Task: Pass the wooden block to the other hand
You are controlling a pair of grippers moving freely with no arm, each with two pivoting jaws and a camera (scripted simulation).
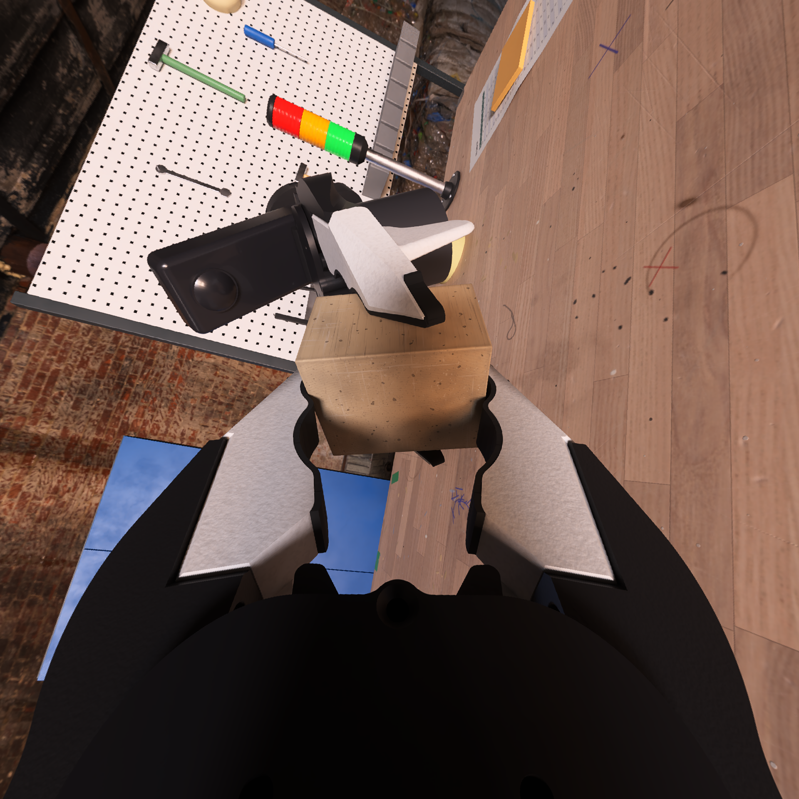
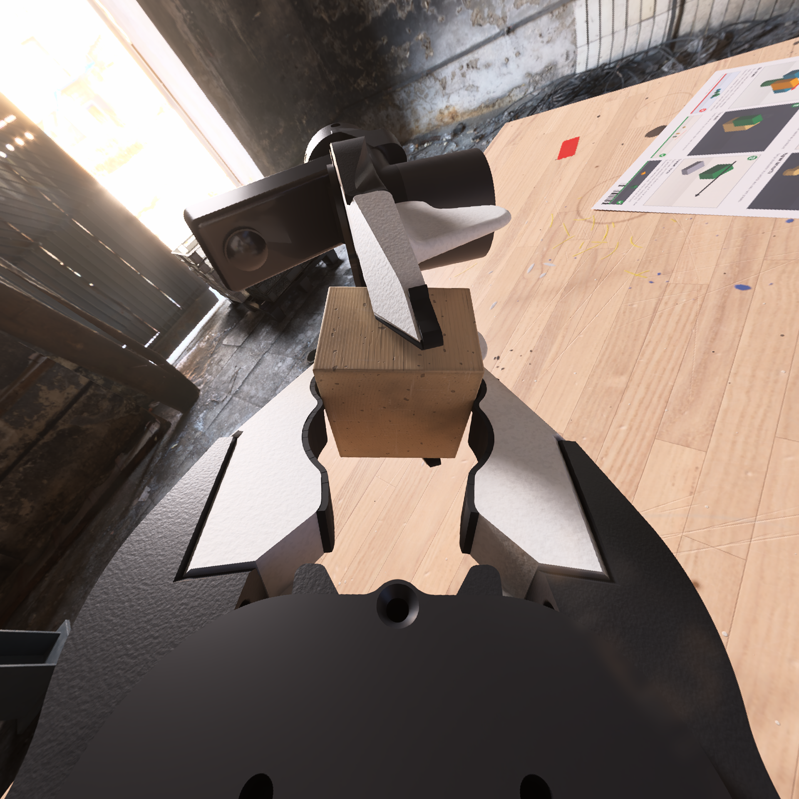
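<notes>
Left wrist view: the left gripper (image 1: 395, 415) has its two fingers pressed against opposite sides of the wooden block (image 1: 393, 367), clamping it in the air above the wooden table (image 1: 648, 346). The block is a pale tan cube with rounded edges, fine scratches and small dark specks. From the far side the right gripper (image 1: 426, 385) reaches in; one white finger with a black tip (image 1: 380, 268) lies on the block's upper face, and a second black tip shows just under the block, so it clamps the block top and bottom. Far left hangs a white pegboard (image 1: 129, 194) with a green-handled hammer (image 1: 194, 71), a blue-handled screwdriver (image 1: 272, 43) and a thin black wrench (image 1: 192, 180). A red, amber and green signal tower (image 1: 315, 129) stands on the table at the far side, and an orange slab (image 1: 512, 56) lies on a sheet far right. No containers are visible

Right wrist view: the right gripper (image 2: 395, 410) grips the same speckled cube (image 2: 395, 389) by its sides, held off the light wooden table (image 2: 627, 389). The left gripper (image 2: 428, 402) comes from the far side, one finger (image 2: 389, 276) across the top face. A printed instruction sheet (image 2: 726, 147) lies far right, with a small red square (image 2: 568, 148) near it
</notes>
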